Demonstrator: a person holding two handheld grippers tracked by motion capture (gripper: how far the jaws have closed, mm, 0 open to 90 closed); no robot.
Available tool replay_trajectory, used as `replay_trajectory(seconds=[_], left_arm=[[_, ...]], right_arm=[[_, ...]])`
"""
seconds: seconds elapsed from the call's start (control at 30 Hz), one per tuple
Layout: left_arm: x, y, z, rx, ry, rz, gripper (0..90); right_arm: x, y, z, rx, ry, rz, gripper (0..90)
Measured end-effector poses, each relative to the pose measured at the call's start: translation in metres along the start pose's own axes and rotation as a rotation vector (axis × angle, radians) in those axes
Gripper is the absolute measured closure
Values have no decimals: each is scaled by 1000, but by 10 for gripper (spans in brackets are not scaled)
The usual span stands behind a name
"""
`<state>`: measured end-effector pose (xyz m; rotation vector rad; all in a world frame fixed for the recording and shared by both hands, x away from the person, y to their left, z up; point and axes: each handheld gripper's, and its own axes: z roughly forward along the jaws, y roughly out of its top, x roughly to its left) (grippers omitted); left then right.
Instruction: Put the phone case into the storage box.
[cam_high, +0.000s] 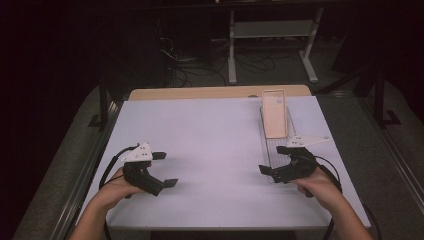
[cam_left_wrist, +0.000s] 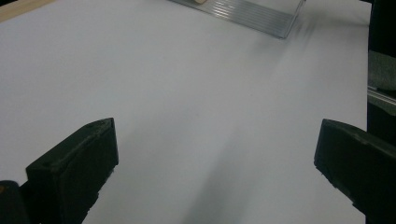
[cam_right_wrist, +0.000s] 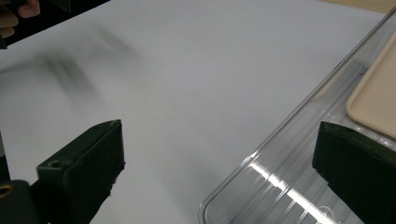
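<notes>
My left claw (cam_high: 164, 169): jaws spread, empty, over bare white worktop (cam_high: 210, 145); my right claw (cam_high: 274, 160): jaws spread, empty, at near end of clear tray (cam_right_wrist: 261, 186); beige phone case (cam_high: 274, 114): in tray's far end, ungrasped; pickup not begun.

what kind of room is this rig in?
Likely a lab or workshop set up for recording, not a home. A white-topped table stands on grey carpet, loose cables trail over the floor behind it, and a bare metal bench frame stands in the dark background. The person holds a cabled tool in each hand.
</notes>
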<state>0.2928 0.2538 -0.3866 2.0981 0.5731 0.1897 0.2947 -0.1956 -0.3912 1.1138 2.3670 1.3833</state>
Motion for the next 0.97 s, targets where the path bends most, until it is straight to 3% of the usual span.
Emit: replay_trajectory(seconds=[0.33,0.97], left_arm=[[0,1,-1,-2,-7,4,0],[-1,1,0,-1,-12,11,0]], right_arm=[[1,-11,-2,11,8,5,18],[1,-12,-2,6,9,0,18]])
